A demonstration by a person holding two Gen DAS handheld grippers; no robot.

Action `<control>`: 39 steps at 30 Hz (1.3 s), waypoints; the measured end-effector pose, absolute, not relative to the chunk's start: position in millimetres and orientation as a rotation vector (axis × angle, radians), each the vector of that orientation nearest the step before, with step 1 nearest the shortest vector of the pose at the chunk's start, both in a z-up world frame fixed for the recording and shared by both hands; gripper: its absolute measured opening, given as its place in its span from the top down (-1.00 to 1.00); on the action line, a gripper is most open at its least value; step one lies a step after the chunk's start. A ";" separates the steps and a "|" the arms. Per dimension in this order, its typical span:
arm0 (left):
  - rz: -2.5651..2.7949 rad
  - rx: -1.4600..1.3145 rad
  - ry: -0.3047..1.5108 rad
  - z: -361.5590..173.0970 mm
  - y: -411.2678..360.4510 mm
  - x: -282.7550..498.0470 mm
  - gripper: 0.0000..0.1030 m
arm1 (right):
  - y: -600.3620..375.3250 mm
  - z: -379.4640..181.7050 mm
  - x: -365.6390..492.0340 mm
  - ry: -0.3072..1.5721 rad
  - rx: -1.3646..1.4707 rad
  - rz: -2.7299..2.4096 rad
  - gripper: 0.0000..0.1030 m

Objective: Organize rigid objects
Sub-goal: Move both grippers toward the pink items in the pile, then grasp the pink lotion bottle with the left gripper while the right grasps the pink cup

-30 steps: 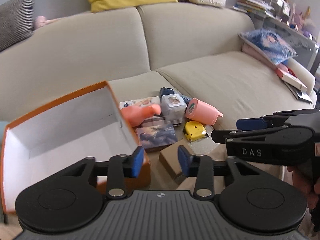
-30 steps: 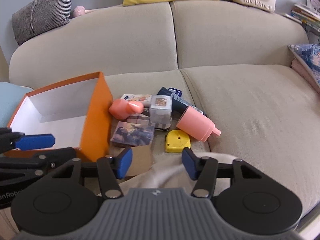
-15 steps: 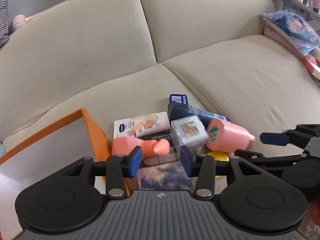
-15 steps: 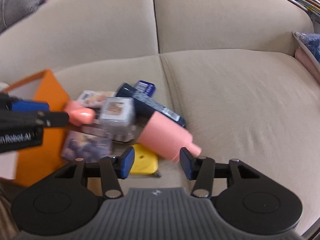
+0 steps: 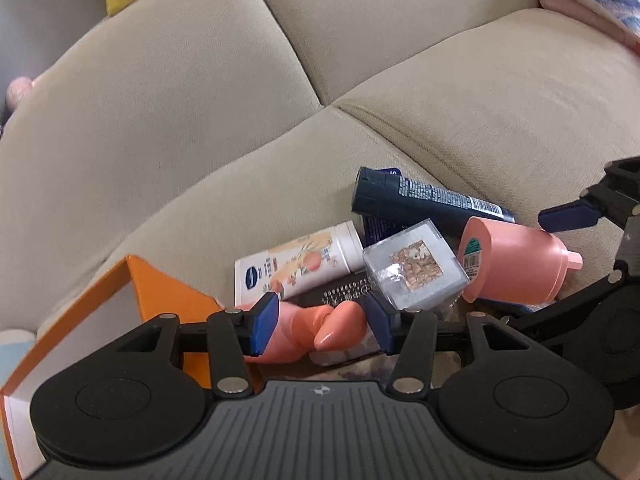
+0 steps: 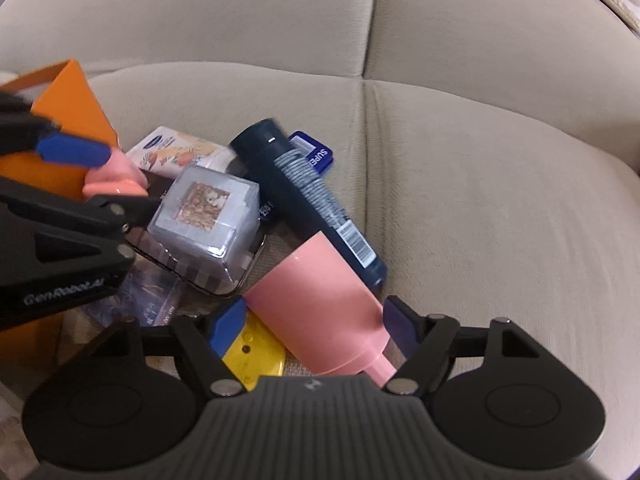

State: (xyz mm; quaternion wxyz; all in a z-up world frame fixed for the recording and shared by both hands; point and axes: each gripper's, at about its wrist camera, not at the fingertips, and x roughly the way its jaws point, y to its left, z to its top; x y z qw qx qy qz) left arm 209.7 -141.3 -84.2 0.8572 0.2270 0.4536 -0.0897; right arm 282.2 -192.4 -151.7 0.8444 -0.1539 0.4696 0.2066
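A pile of small rigid objects was seen on the seat of a beige sofa point(image 5: 480, 92), just beside an open orange box point(image 5: 168, 300) with a white interior that stood at the left of the pile. The left hand-held gripper point(image 5: 322, 326) was held low over the near left part of the pile, its blue-padded fingers spread apart on either side of a salmon-pink moulded object point(image 5: 320, 330), which lay between the pads without being visibly clamped (contact at the pads could not be made out). The right hand-held gripper point(image 6: 310, 326) was likewise spread wide, its two fingers straddling the narrow end of a pink cylindrical bottle point(image 6: 320, 312) that lay on its side, spout toward the camera; a gap was seen between each pad and the bottle. Behind that bottle a dark navy tube point(image 6: 308, 196) lay slanted across the cushion, with a small blue card point(image 6: 314, 154) just beside its far end. A clear plastic cube point(image 6: 206, 216) holding a brownish picture rested tilted on a dark flat case point(image 6: 224, 276), between the two pink items. A white tube printed with peaches point(image 5: 300, 266) lay behind the cube, near the box. A yellow tape measure point(image 6: 256, 354) was partly hidden under the right gripper's left finger.
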 end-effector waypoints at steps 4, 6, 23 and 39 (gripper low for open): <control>-0.230 0.459 0.952 -81.0 -143.1 203.6 0.33 | -190.8 -154.9 286.9 0.991 -0.328 0.441 -0.44; -0.235 0.464 0.933 -76.7 -144.9 199.3 0.50 | -188.8 -154.1 287.6 0.986 -0.331 0.440 -0.29; -0.422 0.201 1.104 -44.1 -126.3 146.8 0.80 | -212.0 -121.9 270.6 1.027 -0.189 0.489 0.19; -0.033 0.078 1.178 -60.2 -113.5 192.1 -0.34 | -225.2 -124.7 283.9 1.068 -0.148 0.553 -0.33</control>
